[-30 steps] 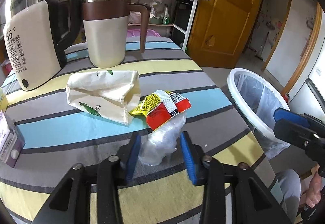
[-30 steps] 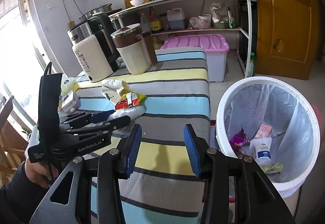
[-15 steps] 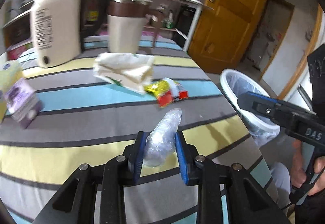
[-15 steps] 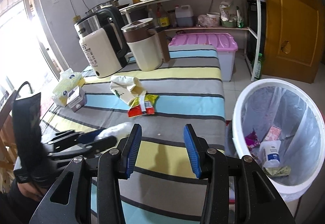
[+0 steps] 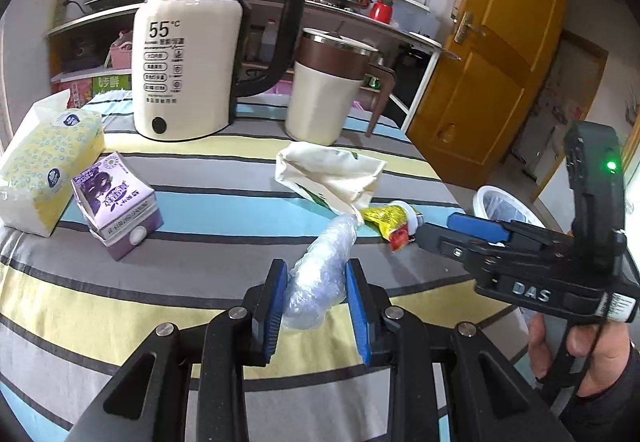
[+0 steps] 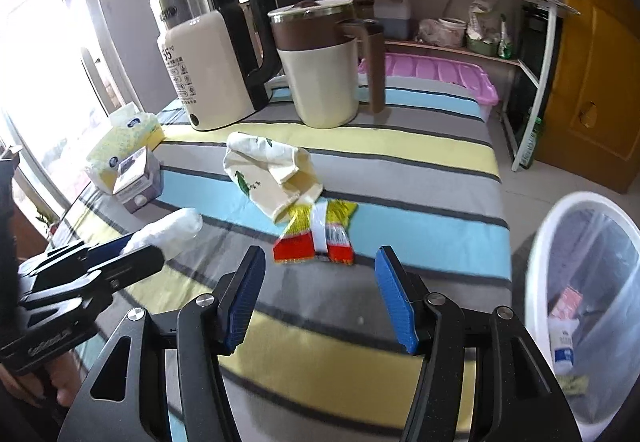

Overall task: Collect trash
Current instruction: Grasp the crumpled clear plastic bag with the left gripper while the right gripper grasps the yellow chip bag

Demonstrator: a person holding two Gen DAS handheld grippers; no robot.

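Left jaws: closed on plastic wad (image 5: 320, 274)
Right jaws: spread wide, just opened, nothing held; wrapper (image 6: 316, 238) ahead on worktop (image 6: 420, 242)

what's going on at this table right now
A person is clearing trash with two handheld grippers. The left gripper is shut on a crumpled clear plastic wrapper. The right gripper, its jaws just opened wider and empty, points at the red and yellow snack packet on the striped tablecloth. The white bin stands beside the table.
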